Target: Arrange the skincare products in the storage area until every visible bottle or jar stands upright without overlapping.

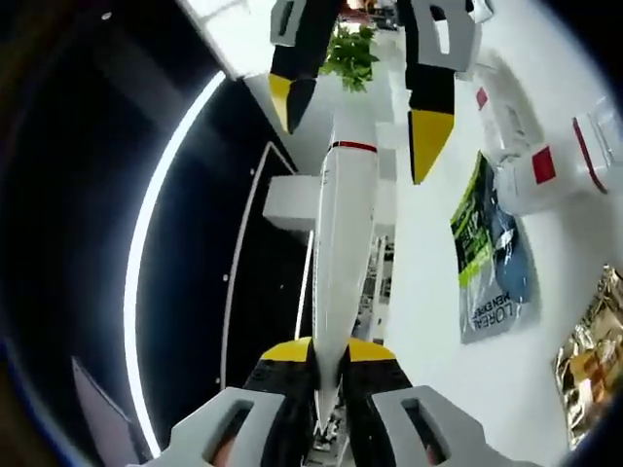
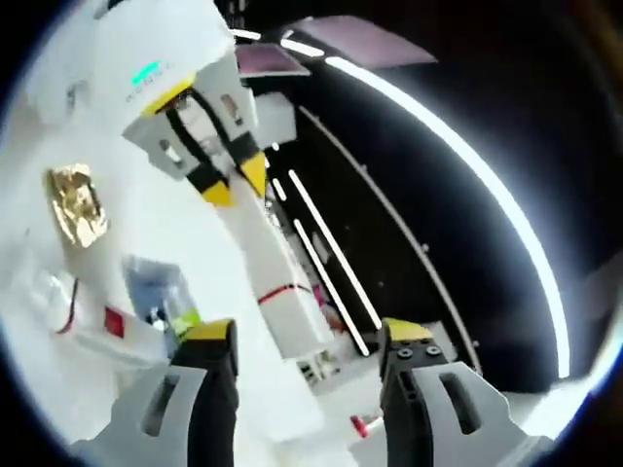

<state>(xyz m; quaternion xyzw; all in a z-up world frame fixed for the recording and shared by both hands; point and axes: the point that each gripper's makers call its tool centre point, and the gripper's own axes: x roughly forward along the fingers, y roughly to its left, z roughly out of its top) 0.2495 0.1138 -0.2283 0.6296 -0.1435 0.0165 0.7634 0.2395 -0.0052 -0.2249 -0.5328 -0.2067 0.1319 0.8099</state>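
We see our left gripper [image 1: 329, 358] clamped on a white tube [image 1: 343, 263]. Our right gripper [image 2: 307, 345] is wide open, empty, beside it.

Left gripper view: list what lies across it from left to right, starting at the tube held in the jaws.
White tube clamped in the left gripper → green and grey sachet flat on the white surface → white bottle with red marks lying on its side → gold foil packet at the right edge.
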